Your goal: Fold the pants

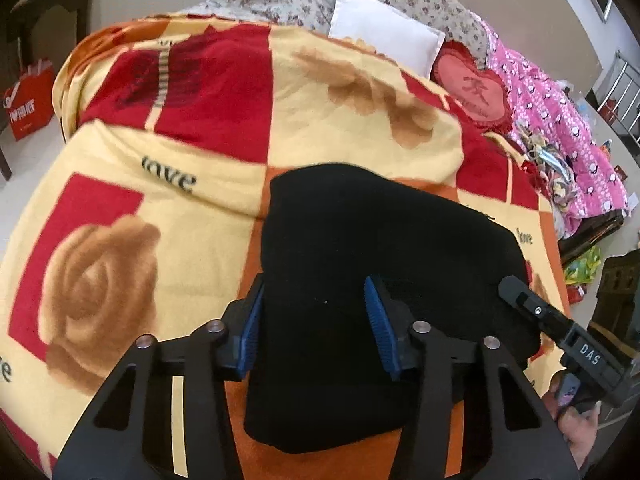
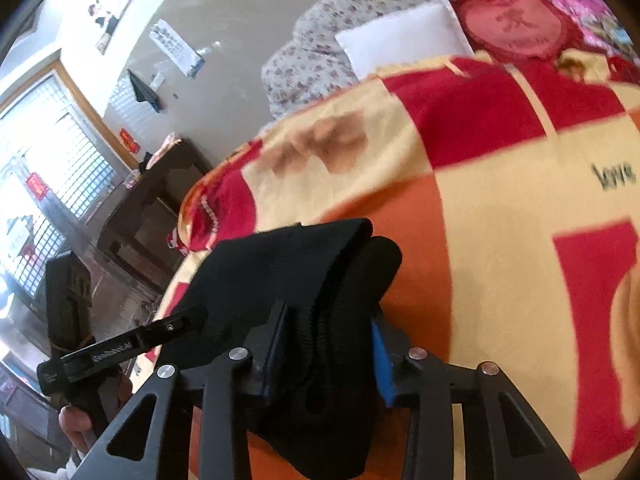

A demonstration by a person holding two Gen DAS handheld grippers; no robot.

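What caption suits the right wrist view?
Right hand-held gripper clamps folded black pants on a rose-patterned blanket.

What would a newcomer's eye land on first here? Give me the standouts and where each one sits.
The folded black pants stand out first, lying in the foreground on the loud red, cream and orange rose blanket between the blue pads of the left gripper. The right gripper straddles their thick folded edge. Behind, at the head of the bed, lie a white pillow and a red heart cushion.

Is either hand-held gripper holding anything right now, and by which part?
Both straddle the folded black fabric pants. The right hand-held gripper pinches the bundle's layered edge. The left hand-held gripper spans the near end; whether its pads press cannot be told.
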